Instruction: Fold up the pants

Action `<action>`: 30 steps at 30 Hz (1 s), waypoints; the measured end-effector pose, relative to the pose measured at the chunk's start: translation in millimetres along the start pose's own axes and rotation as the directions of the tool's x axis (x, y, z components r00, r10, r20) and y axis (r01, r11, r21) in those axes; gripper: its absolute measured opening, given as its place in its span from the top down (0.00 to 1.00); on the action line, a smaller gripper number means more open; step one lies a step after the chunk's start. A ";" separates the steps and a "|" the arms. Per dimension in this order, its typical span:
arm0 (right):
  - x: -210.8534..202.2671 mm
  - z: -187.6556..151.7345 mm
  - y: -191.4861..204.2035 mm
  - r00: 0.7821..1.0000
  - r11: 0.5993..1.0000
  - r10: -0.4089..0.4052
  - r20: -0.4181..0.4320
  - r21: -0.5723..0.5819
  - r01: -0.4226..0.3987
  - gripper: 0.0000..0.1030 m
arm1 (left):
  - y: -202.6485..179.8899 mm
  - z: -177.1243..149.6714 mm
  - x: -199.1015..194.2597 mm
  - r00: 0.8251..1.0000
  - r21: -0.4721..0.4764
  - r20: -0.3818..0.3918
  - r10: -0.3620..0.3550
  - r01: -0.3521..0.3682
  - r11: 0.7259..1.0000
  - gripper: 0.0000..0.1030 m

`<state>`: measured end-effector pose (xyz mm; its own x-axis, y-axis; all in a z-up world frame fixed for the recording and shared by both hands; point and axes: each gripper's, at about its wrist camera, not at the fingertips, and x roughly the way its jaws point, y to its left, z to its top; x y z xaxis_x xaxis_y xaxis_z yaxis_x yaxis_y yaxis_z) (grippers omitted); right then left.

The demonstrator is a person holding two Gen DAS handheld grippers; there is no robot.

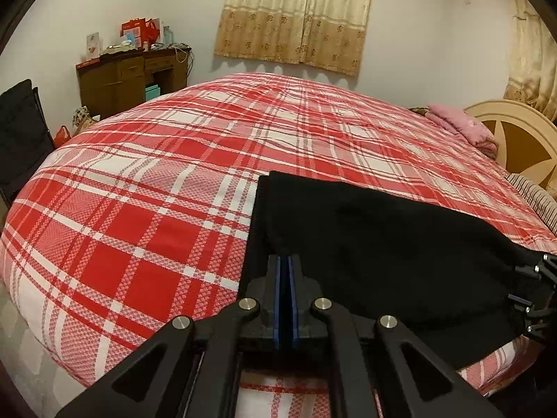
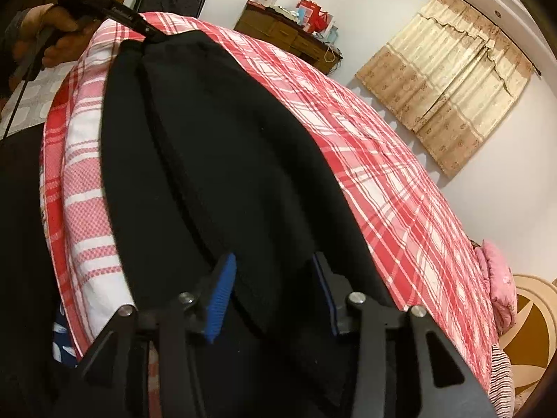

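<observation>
Grip phase: both ends of pants being taken, fold not started.
Your left gripper [image 1: 286, 278] is clamped tight on the black pants [image 1: 383, 244] near edge, 6 o'clock on the plaid bed [image 1: 139, 191]. Right gripper [image 2: 275, 296] at 3 o'clock straddles the other end, pads not visibly pressing. Next: close right, lift both together.

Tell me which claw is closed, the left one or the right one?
The left claw: its blue pads nearly meet, pinching the pants edge. The right claw stands wide, with cloth loose in the gap.
</observation>
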<state>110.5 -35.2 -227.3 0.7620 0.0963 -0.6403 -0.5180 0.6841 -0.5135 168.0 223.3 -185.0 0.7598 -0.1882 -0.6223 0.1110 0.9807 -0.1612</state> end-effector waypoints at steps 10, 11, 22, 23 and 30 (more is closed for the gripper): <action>-0.2 2.5 4.1 1.000 1.000 -0.007 0.008 0.003 0.007 0.64 | -5.4 -0.9 -11.5 0.998 0.023 0.029 0.057 -0.058 0.998 0.23; -0.5 2.7 4.1 1.000 1.000 -0.011 0.008 0.007 0.011 0.61 | -7.1 -1.0 -16.9 0.997 0.031 0.062 0.055 -0.057 0.998 0.20; 4.5 6.0 7.2 0.999 0.999 -0.033 0.022 0.002 0.033 0.62 | -16.1 -4.5 10.5 0.995 0.098 -0.013 0.102 -0.101 0.990 0.52; 5.3 7.0 7.5 0.999 0.999 -0.034 0.022 0.002 0.034 0.65 | -16.5 -4.9 8.5 0.995 0.100 0.000 0.100 -0.100 0.990 0.54; 3.7 11.0 9.5 0.999 1.000 -0.009 0.034 0.007 0.009 0.96 | -28.3 3.1 -6.7 0.995 0.180 0.027 0.097 -0.100 0.979 0.79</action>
<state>112.7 -20.3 -228.3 0.7792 0.1146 -0.6162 -0.5085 0.6902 -0.5147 161.7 196.9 -173.9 0.7839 -0.0906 -0.6142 0.1474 0.9882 0.0424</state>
